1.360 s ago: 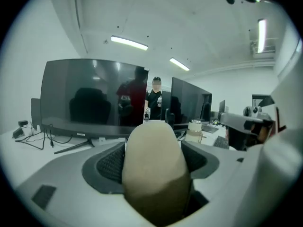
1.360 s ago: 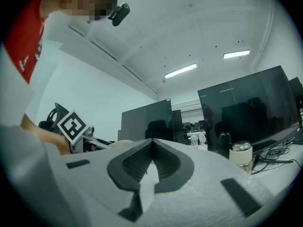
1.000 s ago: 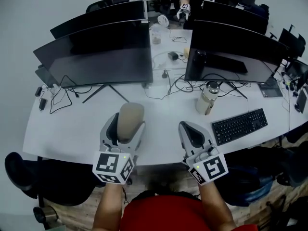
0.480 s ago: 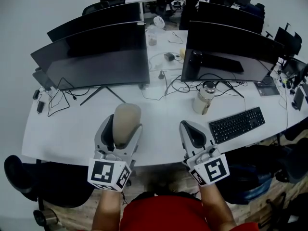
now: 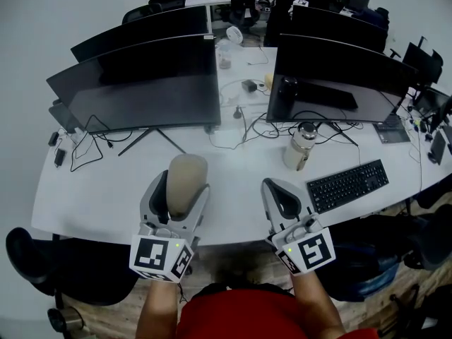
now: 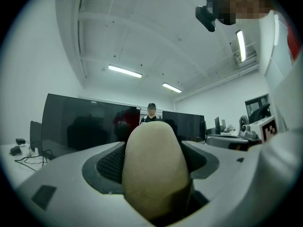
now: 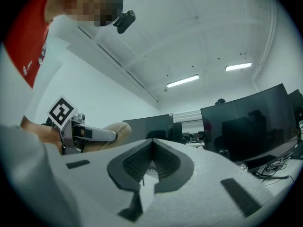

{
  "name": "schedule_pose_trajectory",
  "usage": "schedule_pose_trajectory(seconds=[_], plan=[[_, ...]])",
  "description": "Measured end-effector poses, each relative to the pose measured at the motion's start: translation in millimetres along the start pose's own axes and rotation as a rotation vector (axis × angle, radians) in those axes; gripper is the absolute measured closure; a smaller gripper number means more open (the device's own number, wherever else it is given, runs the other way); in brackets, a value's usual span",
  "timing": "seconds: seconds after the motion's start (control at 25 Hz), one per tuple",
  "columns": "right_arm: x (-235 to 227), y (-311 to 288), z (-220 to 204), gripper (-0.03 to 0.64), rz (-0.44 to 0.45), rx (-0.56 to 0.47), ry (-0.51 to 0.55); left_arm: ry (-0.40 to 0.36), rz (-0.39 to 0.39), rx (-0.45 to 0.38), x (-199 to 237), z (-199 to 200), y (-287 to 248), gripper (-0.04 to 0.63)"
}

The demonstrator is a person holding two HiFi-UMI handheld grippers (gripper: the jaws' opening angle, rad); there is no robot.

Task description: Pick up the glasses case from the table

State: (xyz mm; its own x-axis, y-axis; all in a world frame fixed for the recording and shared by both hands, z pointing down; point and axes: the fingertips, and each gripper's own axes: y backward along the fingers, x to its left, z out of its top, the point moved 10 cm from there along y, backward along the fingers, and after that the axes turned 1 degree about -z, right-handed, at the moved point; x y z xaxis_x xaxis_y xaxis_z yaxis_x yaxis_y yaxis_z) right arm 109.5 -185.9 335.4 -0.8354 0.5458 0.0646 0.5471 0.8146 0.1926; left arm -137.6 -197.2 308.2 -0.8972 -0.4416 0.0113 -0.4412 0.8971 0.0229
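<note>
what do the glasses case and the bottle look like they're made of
Case: tan and matte, with no glare under the ceiling lights. It is probably faux leather or fabric over a stiff shell, as it holds its rounded shape between the jaws.
Bottle: smooth, pale cream body, likely coated metal, though plastic is possible at this size.
</note>
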Motion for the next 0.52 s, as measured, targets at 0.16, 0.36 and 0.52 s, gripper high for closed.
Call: schedule_pose_trajectory(seconds=[0.16, 0.36, 0.52], plan=[[-0.2, 1.3, 0.7, 0.615, -0.002, 0.000, 0.002, 0.000, -0.003, 0.004, -1.5, -0.9, -0.1, 0.230], [-0.1, 1.6, 0.4, 0.615, -0.003, -0.005, 0.000, -0.005, -0.008, 0.000, -1.3, -4.8, 0.2, 0.230], [0.7, 2.1, 1.1, 0.615, -0.001, -0.007, -0.002, 0.000, 0.002, 0.011, -3.5, -0.2, 1.0, 0.230]])
